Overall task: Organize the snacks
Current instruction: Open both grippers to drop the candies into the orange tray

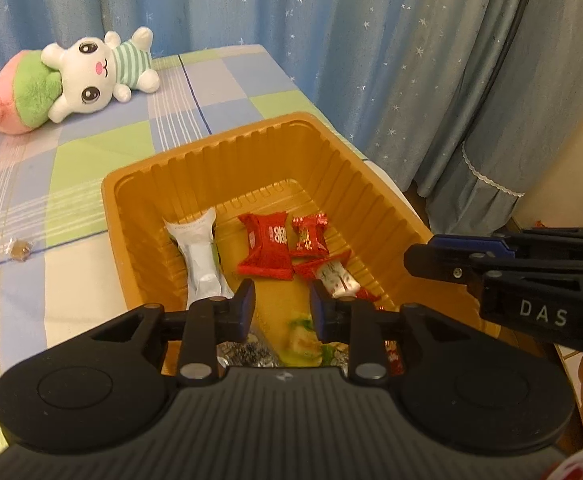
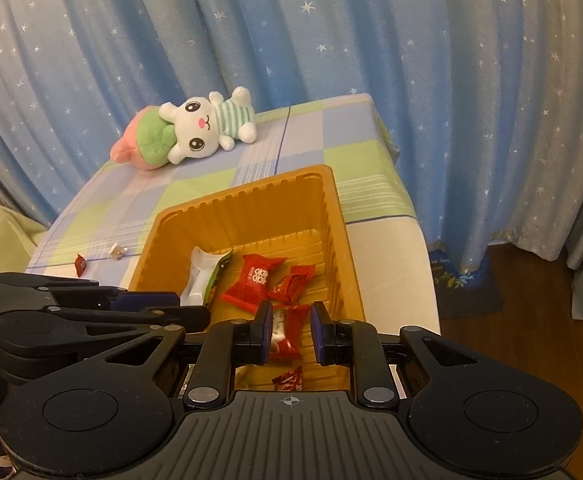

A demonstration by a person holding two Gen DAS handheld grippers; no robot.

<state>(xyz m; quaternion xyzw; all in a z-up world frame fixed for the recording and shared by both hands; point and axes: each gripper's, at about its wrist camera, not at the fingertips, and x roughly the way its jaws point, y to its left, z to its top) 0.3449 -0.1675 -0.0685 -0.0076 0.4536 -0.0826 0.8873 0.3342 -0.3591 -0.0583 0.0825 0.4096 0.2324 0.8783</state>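
left gripper: jaws parted, nothing between, over orange tray | snacks on tray floor beyond the jaws | right gripper: jaws narrow, empty, above tray | tray on desk

Blue curtains scattered with small white stars across the whole upper part of both views, hanging in folds to the floor. At right of the left wrist view, a greyer curtain panel with a white lace trim near its hem. Dark wooden floor at lower right of the right wrist view, with a dark blue floral mat at the curtain's foot. Centre frame, a table under a checked cloth of pale blue, green and white. Warm, yellowish indoor light.
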